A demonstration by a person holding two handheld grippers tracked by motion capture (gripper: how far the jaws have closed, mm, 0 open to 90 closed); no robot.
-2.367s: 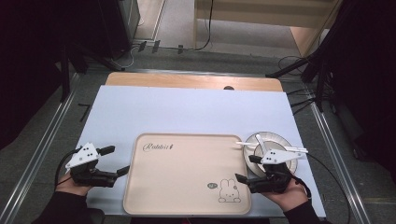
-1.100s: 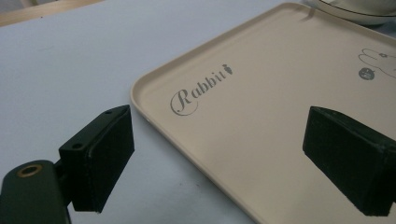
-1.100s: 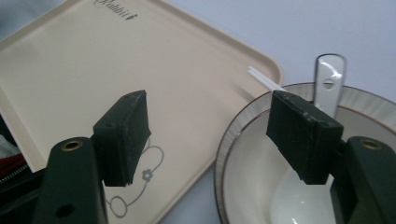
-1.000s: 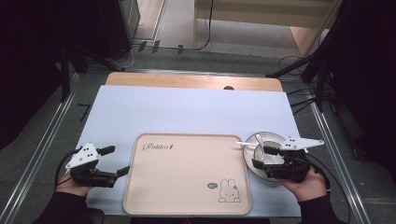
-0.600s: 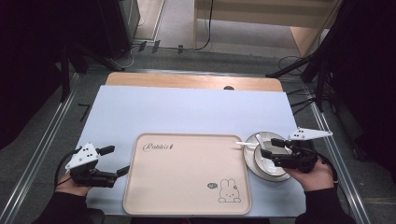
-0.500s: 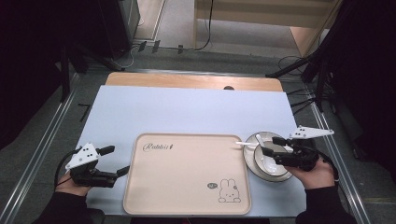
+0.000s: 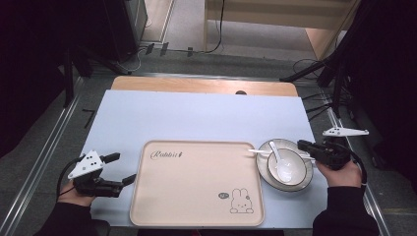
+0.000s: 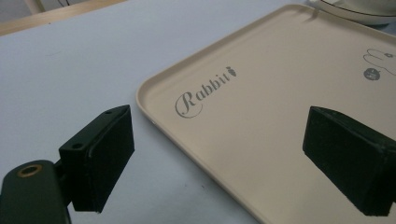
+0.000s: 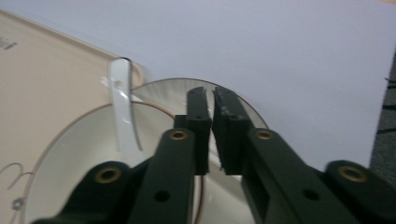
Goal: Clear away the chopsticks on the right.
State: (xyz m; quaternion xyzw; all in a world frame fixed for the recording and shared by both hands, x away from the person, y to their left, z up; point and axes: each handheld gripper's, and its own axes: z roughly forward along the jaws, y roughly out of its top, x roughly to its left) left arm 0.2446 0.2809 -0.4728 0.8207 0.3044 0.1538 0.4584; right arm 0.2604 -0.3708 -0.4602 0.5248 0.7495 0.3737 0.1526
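Your right gripper point(image 9: 212, 100) has its jaws drawn together with only a thin slit between the pads, having just been closing. In the right gripper view they sit over the far rim of the bowl point(image 9: 84, 154), but whether that rim is pinched between them or merely lies behind them you cannot tell. In the high view the same gripper point(image 7: 304, 145) lies level, pointing toward the tray from the right edge of the table, its tips at the bowl's right rim.

The bowl point(image 7: 291, 166) stands on a plate point(image 7: 261, 169) with a dark line round its edge, near the right edge of the table and just beside the tray's right rim. A white spoon point(image 7: 276, 158) rests in the bowl, and its handle point(image 9: 122, 102) reaches over the rim toward the tray.

Your left gripper point(image 8: 219, 154) has its jaws wide apart with nothing between them. In the high view it point(image 7: 124, 168) rests near the front left corner of the table point(image 7: 196, 113), just beside the left rim of the tray point(image 7: 196, 182), one jaw over the blue table surface and the other over the tray's edge.

The beige tray lies at the front middle of the table, printed with the word "Rabbit" point(image 8: 205, 88) and a small rabbit drawing point(image 7: 241, 201) at its front right corner.
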